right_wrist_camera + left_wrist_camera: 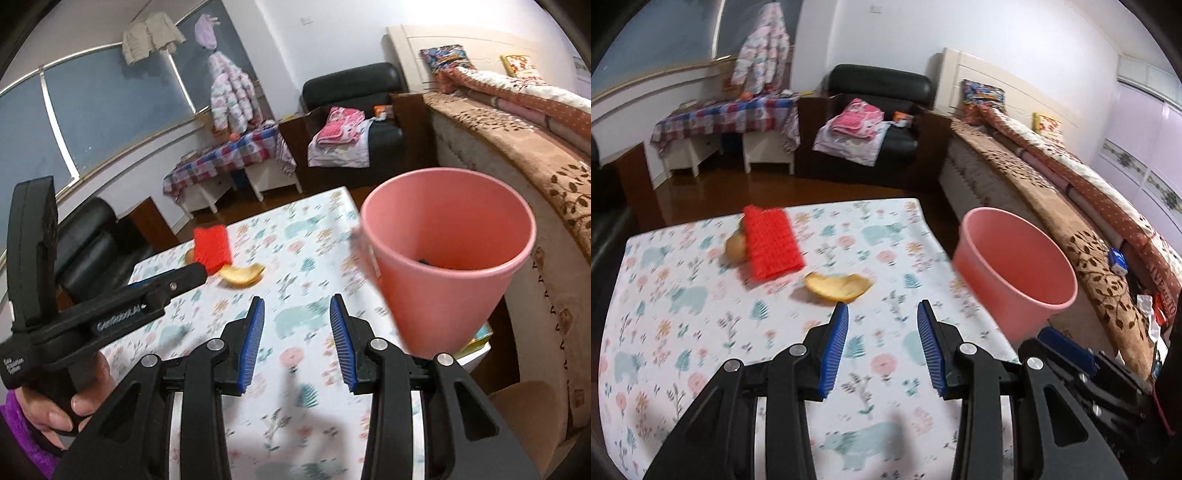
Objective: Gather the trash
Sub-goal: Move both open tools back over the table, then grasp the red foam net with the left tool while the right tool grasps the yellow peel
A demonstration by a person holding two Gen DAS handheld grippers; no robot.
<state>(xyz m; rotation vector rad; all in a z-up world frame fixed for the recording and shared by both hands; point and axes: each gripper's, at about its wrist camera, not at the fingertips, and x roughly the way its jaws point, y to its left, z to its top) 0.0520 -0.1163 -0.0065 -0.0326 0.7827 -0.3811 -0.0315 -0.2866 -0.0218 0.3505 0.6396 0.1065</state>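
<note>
Left-wrist view, from far left to right: my left gripper [882,308] hangs over a table [701,350] spread with a floral, bear-printed cloth, its blue-padded fingers [836,343] set wide apart with nothing between them. Toward the far left of the tabletop a brownish round scrap [736,249] sits touching the left edge of a red bristly pad [772,242]. Just right of the pad and nearer to me lies a curled yellow peel [837,286], close ahead of the left fingertip. At the table's right edge stands a pink bin [1015,273], tilted in this view, its mouth open toward the camera. Behind it a bed [1052,192] with a brown patterned cover runs along the wall, and a black armchair [879,122] holding folded pink cloth stands at the back.

Seen from the right wrist, the left gripper [186,275] reaches in from the left edge, held by the left hand [62,406]; I cannot tell its opening from this angle. Its tip ends just short of the red bristly pad [211,249] and the peel [242,275]. My right gripper [297,306] is spread wide and empty above the cloth. The pink bin [443,295] rises at right, something dark lying in its bottom.
</note>
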